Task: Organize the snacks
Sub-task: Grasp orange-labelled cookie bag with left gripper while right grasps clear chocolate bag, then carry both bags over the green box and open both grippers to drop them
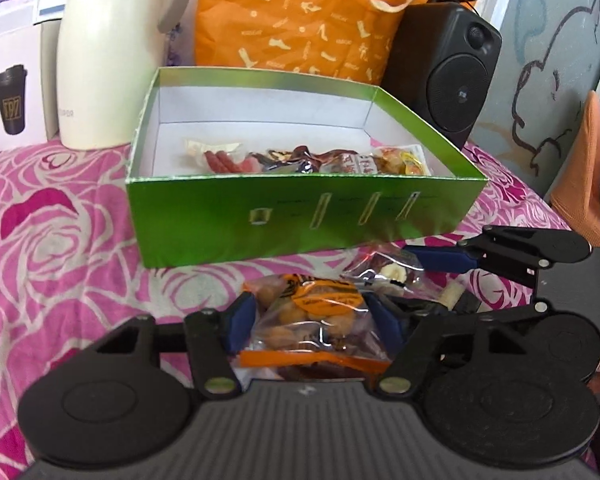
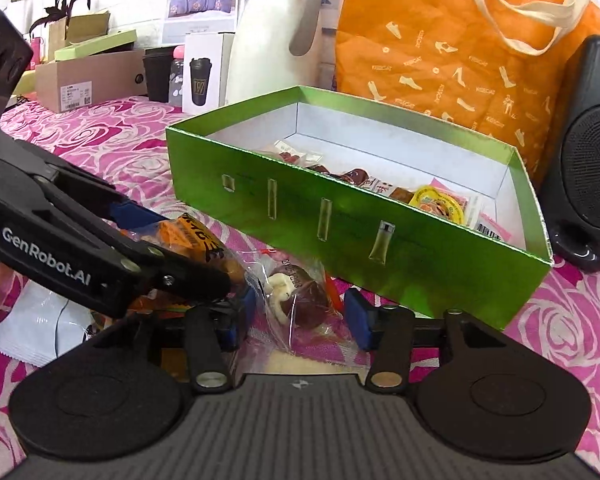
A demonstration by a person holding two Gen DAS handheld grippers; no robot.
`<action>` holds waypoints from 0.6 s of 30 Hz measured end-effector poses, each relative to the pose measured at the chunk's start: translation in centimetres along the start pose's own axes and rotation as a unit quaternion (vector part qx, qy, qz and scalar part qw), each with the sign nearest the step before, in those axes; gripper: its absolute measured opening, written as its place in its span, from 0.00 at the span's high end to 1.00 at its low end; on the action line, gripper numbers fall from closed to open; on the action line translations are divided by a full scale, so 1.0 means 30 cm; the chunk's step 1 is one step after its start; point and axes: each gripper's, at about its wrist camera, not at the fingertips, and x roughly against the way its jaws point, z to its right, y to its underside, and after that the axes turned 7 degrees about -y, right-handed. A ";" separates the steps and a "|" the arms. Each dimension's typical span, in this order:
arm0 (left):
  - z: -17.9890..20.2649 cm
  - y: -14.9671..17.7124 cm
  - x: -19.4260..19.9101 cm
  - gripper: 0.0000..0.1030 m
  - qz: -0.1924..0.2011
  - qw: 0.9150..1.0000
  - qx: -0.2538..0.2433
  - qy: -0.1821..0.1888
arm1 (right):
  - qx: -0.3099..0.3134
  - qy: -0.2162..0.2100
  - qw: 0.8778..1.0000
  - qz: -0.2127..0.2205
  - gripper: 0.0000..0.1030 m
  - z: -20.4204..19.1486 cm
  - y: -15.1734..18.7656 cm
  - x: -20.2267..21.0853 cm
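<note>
A green box [image 1: 300, 216] holds several snack packets [image 1: 308, 160] along its near wall; it also shows in the right wrist view [image 2: 340, 216]. My left gripper [image 1: 312, 324] is shut on an orange-labelled packet of round snacks [image 1: 316, 312], just in front of the box. My right gripper [image 2: 296, 316] is open around a clear packet with a brown and white snack [image 2: 296, 292] lying on the cloth. The left gripper [image 2: 204, 264] shows beside it, holding the orange packet [image 2: 196, 236].
A pink rose-patterned cloth [image 1: 60, 240] covers the table. Behind the box stand a cream jug [image 1: 108, 60], an orange bag [image 1: 300, 20] and a black speaker [image 1: 448, 68]. A white packet [image 2: 40, 328] lies at the near left. Cardboard boxes [image 2: 88, 76] stand far left.
</note>
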 end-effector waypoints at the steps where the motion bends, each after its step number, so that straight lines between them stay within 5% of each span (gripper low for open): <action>1: 0.002 0.003 0.001 0.32 0.003 1.000 -0.002 0.000 | 0.003 0.004 1.000 0.001 0.21 -0.005 0.000 0.000; 18: -0.013 -0.006 0.101 0.38 0.036 0.999 0.031 0.011 | -0.073 0.030 0.994 0.082 0.27 0.016 0.003 0.137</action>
